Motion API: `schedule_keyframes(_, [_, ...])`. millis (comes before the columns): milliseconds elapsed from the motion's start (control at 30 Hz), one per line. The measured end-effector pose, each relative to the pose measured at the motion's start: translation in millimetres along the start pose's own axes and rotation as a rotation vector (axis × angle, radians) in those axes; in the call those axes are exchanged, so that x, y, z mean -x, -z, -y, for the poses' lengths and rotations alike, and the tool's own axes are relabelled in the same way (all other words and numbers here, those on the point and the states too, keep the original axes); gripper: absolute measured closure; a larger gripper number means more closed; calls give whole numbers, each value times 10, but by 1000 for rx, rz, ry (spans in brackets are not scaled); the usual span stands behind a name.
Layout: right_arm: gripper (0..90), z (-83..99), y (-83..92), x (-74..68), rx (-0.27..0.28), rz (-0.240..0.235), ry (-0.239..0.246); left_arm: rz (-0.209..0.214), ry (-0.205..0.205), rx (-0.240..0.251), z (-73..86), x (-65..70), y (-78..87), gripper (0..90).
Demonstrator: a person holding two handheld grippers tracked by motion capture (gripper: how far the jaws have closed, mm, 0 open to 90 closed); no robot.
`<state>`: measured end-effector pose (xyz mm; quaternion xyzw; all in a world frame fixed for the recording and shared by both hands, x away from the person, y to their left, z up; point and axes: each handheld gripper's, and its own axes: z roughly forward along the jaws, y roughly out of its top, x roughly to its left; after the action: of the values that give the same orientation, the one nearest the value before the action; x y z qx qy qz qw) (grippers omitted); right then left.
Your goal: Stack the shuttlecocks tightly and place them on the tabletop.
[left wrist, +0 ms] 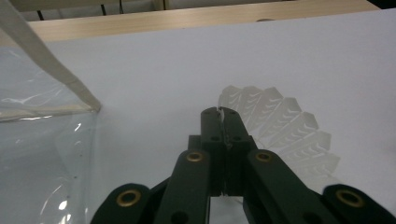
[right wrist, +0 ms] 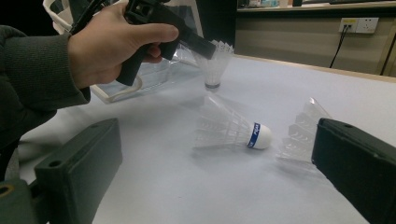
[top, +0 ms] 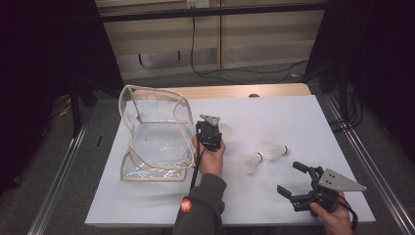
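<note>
A shuttlecock (left wrist: 280, 126) near the worktop's (top: 293, 112) centre, beside the clear bag (top: 156, 137), is pinched by its feather rim in the left gripper (left wrist: 219, 114). The right gripper (top: 293, 178), jaws spread, sits near the front right corner; 2 shuttlecocks (top: 264, 154) lie between, possibly touching.

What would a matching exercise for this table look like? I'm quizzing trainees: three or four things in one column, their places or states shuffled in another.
Things:
1. left gripper
2. right gripper
3. clear bag
4. blue-banded shuttlecock

States:
A. lying on its side on the white sheet
B. jaws wide apart, holding nothing
C. standing open at the left of the table
D. shut on a shuttlecock's feathered rim

Pairs: 1-D, 2-B, 3-C, 4-A
</note>
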<state>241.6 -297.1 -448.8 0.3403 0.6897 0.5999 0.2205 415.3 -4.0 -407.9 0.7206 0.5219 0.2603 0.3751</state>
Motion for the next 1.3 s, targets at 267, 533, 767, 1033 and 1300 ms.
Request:
schedule_keyframes(267, [13,-2,1,-3,0,0,2,-49,-33,-17,-7,-16,27,900])
schedule_keyframes(533, [13,1,5,1,0,1,5,-120,-64,-42,-7,-44,20,900])
schedule_keyframes(767, [13,1,7,2,0,2,2,-145,-107,-70,15,-7,-18,900])
schedule_keyframes(1033, [13,2,0,-1,1,0,5,-36,-61,-72,26,-8,-66,795])
schedule_keyframes(1300, [13,2,-1,2,-1,1,7,30,-24,-44,3,51,-86,665])
